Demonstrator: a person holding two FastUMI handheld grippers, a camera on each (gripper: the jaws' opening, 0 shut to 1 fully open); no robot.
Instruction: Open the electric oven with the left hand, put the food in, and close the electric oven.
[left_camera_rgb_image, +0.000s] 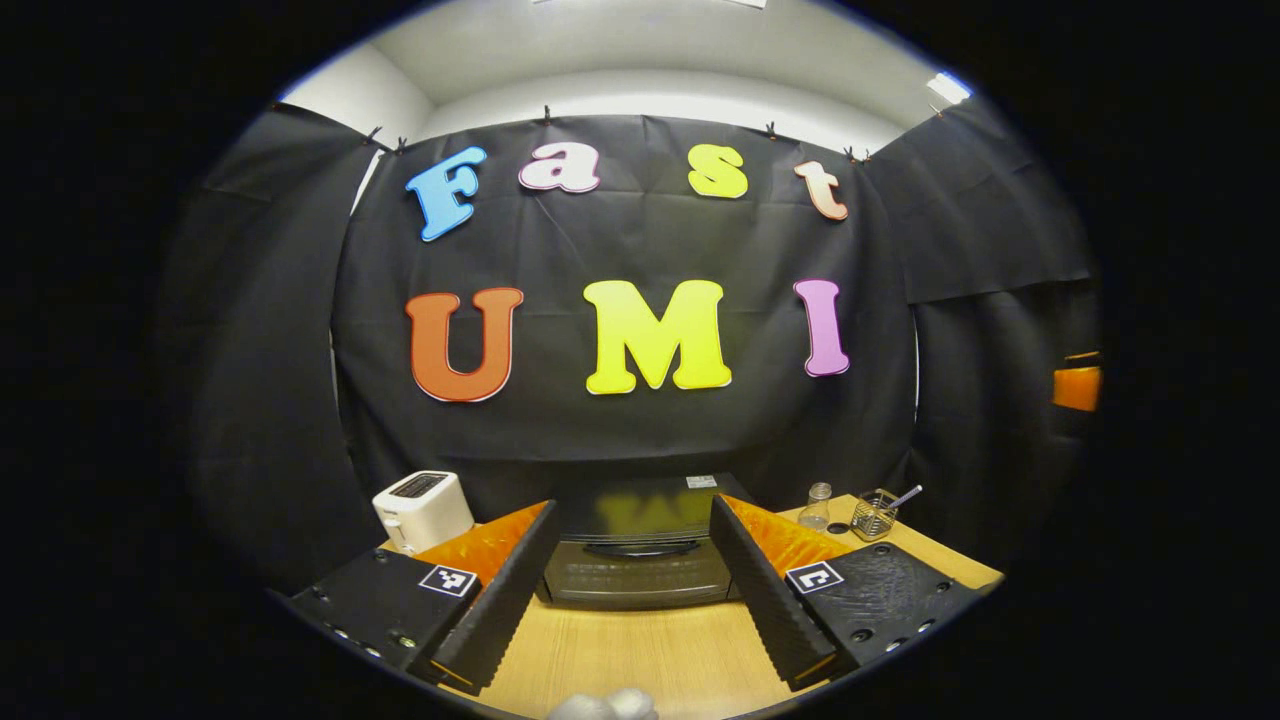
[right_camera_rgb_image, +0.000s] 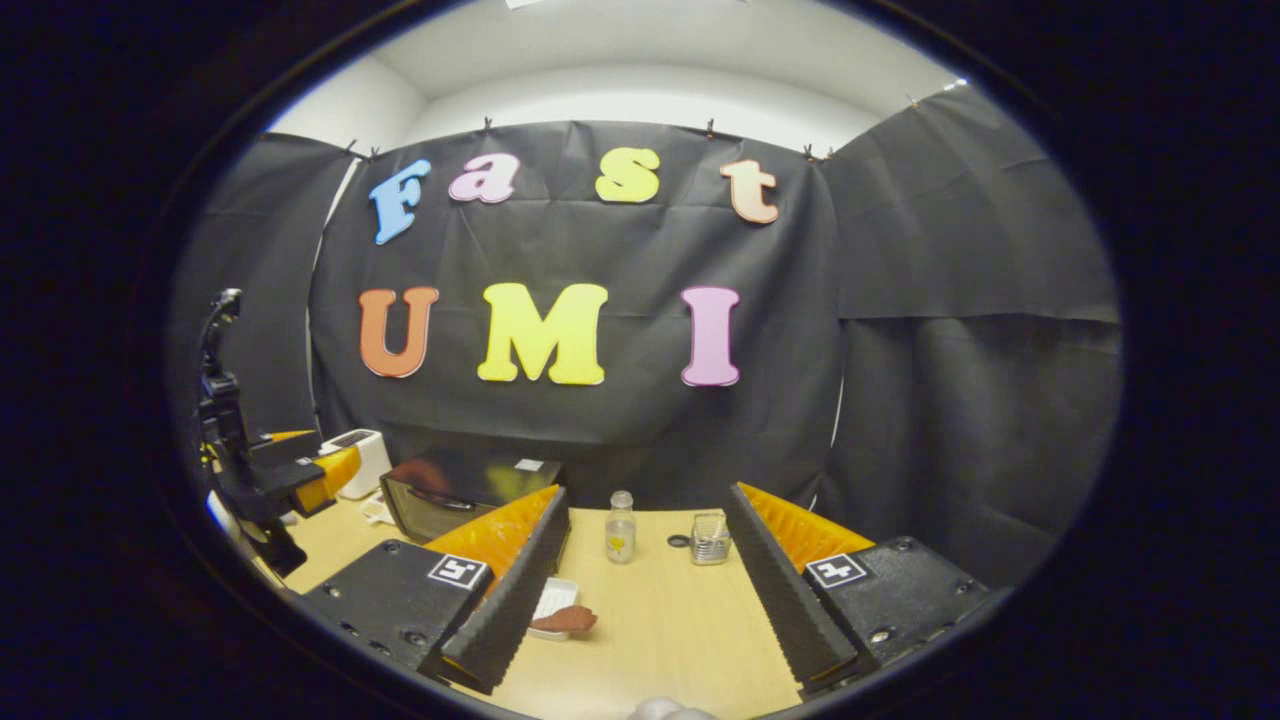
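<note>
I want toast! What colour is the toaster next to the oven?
The toaster is white, seen best in the left gripper view, left of the black oven.

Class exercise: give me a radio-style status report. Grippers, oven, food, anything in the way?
Left gripper open, lined up on the closed oven. Right gripper open over the table. Food on its dish by the right gripper's finger. Nothing between left gripper and oven door.

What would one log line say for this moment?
oven: door shut | food: on table | left gripper: open, facing oven | right gripper: open
</note>
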